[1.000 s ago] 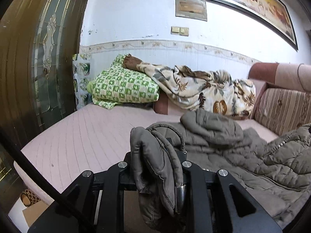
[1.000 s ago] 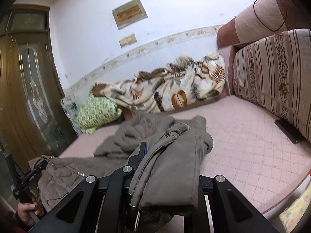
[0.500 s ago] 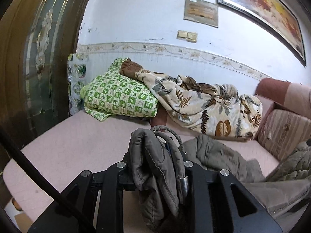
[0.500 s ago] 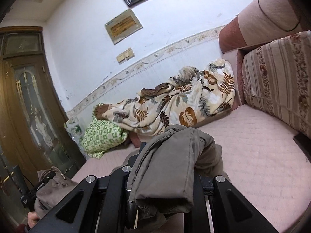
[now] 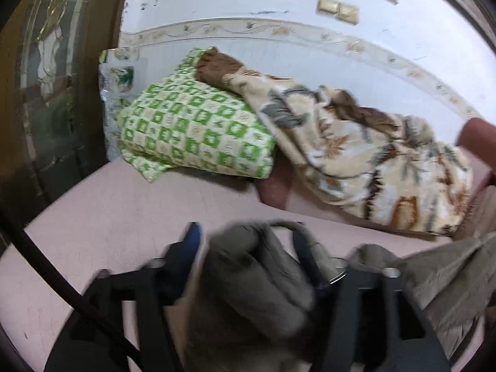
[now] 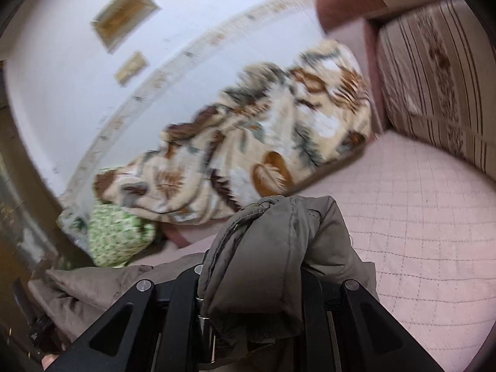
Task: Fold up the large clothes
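Your left gripper has just been opening: its jaws stand apart, with a bunched fold of the coat between them, no longer pinched. Beyond it lies the pink bed, then the green pillow and the leaf blanket against the wall.

Your right gripper is clamped on another thick fold of the coat, which drapes over its 2 fingers. The rest of the coat trails off to its left. Ahead to its right is bare bed; beyond are the blanket and a striped cushion.
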`<state>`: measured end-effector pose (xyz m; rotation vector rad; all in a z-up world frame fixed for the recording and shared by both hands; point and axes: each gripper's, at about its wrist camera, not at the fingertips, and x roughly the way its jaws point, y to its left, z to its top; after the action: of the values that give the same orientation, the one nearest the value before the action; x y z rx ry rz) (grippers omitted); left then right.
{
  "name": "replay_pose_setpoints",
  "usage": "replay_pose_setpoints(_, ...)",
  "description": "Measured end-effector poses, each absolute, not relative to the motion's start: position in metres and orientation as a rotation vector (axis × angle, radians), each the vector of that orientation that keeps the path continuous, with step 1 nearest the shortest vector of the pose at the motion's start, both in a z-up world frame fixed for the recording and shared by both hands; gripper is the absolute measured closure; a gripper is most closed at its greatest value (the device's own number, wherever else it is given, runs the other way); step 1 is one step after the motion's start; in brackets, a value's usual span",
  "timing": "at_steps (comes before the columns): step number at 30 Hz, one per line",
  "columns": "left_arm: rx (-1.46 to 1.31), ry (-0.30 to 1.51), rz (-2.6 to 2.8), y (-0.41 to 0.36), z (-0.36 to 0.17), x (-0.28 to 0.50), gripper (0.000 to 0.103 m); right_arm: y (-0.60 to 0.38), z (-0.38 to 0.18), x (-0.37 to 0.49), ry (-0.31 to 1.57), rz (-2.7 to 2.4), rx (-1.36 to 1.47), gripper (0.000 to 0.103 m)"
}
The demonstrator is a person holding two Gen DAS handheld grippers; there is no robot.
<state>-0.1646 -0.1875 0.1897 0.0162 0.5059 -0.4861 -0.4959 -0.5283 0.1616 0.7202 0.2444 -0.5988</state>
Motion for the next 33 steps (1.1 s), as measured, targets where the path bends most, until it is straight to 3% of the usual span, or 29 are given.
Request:
replay_pose_setpoints(3, 0.045, 0.535, -0.456, -0.189, 0.183, -0.14, 0.025, -0.559, 0.134, -0.475, 0.324, -0.6, 0.803, 0.083)
replay_pose_setpoints(6, 0.056, 0.554, -0.446, -0.18, 0.18, -0.126, 0.021, -0.583, 0.114, -0.471, 0.334, -0.523, 0.963, 0.072)
replay_pose_setpoints(11, 0.044, 0.542, -0.385, -0.154, 0.186, -0.117, 0.021, -0.608, 0.112, -0.491, 0.299, -0.38, 1.19, 0.054)
replay_pose_setpoints(15, -0.003, 0.543, -0.368, -0.134, 0.196, -0.114, 0.021, -0.608, 0.133, -0.519, 0.22, -0.376, 1.198, 0.042)
replay_pose_setpoints(17, -0.016, 0.541, -0.39, -0.129, 0.199, -0.122, 0.021, -0.607, 0.147, -0.537, 0.15, -0.393, 1.169, 0.03)
replay_pose_setpoints(21, 0.037, 0.516, -0.5, -0.145, 0.199, -0.156, 0.021, -0.58, 0.17, -0.556, 0.141, -0.418, 1.059, 0.03)
replay_pose_setpoints(25, 0.161, 0.506, -0.664, -0.194, 0.182, -0.207, 0.021, -0.519, 0.176, -0.536, 0.26, -0.419, 0.842, 0.032)
replay_pose_setpoints(31, 0.34, 0.515, -0.853, -0.281, 0.149, -0.272, 0.021, -0.457, 0.137, -0.476, 0.411, -0.431, 0.626, 0.059)
replay_pose_setpoints(33, 0.397, 0.584, -0.859, -0.315, 0.129, -0.27, 0.021, -0.453, 0.121, -0.455, 0.476, -0.441, 0.577, 0.062)
